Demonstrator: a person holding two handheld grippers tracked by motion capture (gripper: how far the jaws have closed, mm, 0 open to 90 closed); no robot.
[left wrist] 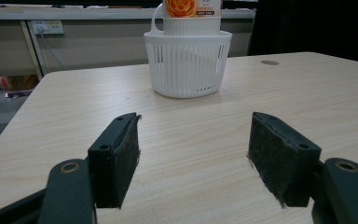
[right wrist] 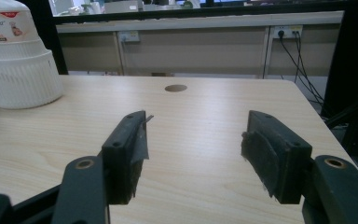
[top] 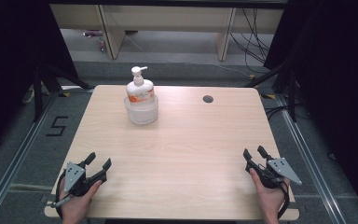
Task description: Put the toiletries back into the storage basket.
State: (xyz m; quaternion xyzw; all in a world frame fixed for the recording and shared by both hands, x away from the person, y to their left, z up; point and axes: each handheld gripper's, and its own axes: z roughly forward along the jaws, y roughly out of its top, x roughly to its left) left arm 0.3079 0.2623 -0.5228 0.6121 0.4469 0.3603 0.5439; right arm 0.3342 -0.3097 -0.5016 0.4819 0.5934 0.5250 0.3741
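Wooden table, bottle in basket at the far side.
Both grippers, left and right, gape empty; approach the basket squarely.

The table had a pale wood-grain top, smooth and matt, with a small dark round insert set into it. The basket was white ribbed plastic with slotted walls and a faint sheen. The pump bottle in it was white plastic, smooth and slightly glossy, bearing an orange printed label. The left gripper and the right gripper had matt black plastic-looking jaws; their pads were dark, rough and fibrous, frayed at the edges. Each carried a dull grey plate of metallic look.
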